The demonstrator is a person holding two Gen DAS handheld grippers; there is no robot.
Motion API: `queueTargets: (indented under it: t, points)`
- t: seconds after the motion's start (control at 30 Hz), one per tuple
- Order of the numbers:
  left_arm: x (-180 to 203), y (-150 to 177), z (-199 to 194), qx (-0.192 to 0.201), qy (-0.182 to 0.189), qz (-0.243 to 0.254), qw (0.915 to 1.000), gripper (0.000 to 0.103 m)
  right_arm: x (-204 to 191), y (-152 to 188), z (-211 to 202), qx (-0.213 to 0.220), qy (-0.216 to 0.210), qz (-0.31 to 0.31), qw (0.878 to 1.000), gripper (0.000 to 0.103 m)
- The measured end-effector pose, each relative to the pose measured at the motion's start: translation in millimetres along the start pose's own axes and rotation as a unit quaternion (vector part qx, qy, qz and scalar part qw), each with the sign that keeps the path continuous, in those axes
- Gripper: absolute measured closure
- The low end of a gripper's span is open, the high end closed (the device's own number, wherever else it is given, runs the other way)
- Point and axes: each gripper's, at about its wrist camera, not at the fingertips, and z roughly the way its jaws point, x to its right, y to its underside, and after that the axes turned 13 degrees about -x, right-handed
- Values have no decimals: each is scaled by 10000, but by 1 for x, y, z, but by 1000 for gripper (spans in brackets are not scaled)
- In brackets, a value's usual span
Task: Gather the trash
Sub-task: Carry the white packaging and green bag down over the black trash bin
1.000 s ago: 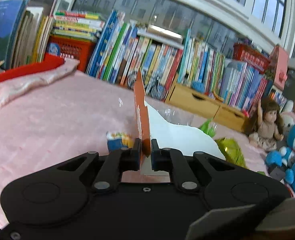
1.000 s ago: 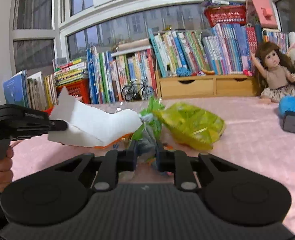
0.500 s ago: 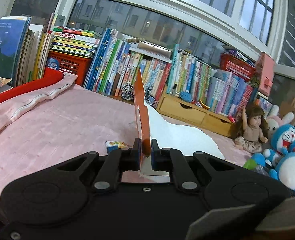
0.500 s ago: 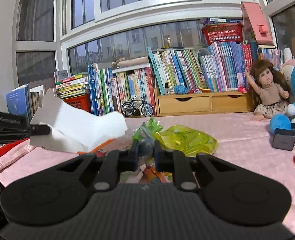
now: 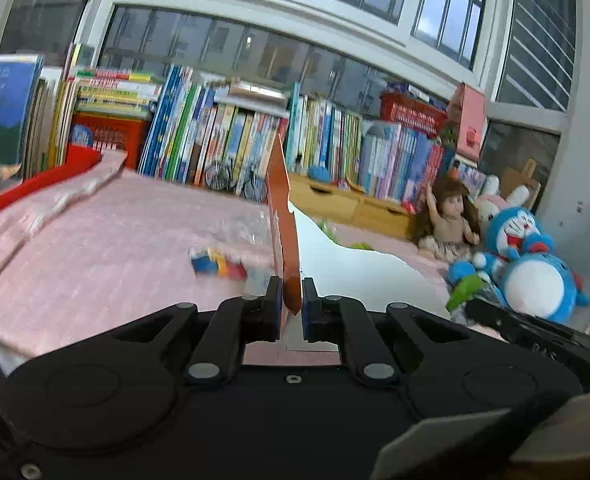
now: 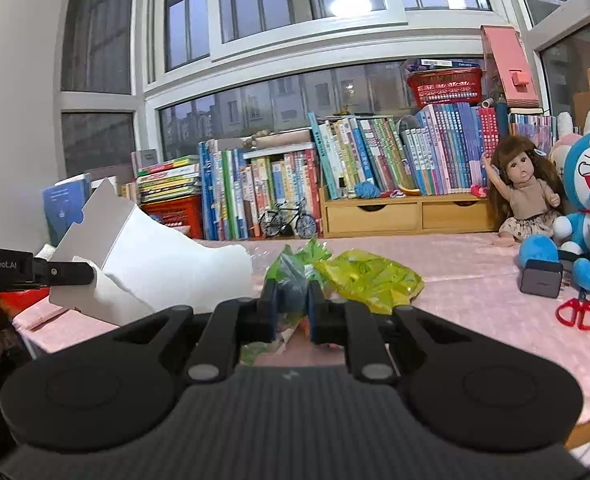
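Pink bedspread (image 6: 475, 280) below a window bay lined with books; trash in both grippers.
Left gripper (image 5: 292, 307): jaws clamped on torn orange-and-white carton (image 5: 285, 224), held above the bedspread; right gripper (image 6: 291, 307): jaws pinched on green plastic bag (image 6: 295, 276); yellow-green wrapper (image 6: 369, 276) on the bedspread.

Small colourful wrapper (image 5: 218, 263) blurred, print unreadable, green bag's (image 6: 295, 276) lower part hidden behind jaws

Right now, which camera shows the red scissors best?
The right wrist view: the scissors lie in plain sight on the pink cover, beside the grey box. The left wrist view does not show them at all.
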Motion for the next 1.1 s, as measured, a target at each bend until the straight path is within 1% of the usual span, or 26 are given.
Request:
queueTargets:
  t: [0.13, 0.2, 0.3, 0.47, 0.6, 0.67, 0.9, 1.0, 1.1]
  points:
    - [10, 38, -18, -386, 91, 75, 9992, 94, -5, 21, -16, -234, -47, -110, 9997, 86]
    - [12, 57, -25, -487, 65, 168, 9987, 94, -8, 32, -22, -383, -18, -163, 9991, 86]
    - [14, 75, -34, -579, 52, 234, 9980, 94, -11, 46, -29, -543, -19, -196, 9983, 87]
    - [23, 89, -49, -575, 6, 592, 9966, 94, -13, 62, -40, -737, -42, -117, 9972, 87]
    - [28, 96, -52, -721, -42, 706, 9949, 94, -13, 73, -43, -971, -81, -37, 9952, 88]
    - [28, 99, -46, -899, -68, 729, 9933, 94, -14, 81, -42, -1111, -55, -57, 9938, 88]
    - [20, 125, -16, -1601, -206, 642, 9848, 94, -12, 110, -25, -1679, 41, 7, 9858, 89]
    - [16, 136, 8, -1977, -370, 642, 9775, 94, -7, 124, -10, -1979, 20, 183, 9801, 89]
    - [10, 150, 32, -2291, -475, 508, 9709, 94, -1, 141, 8, -2275, -3, 384, 9730, 89]
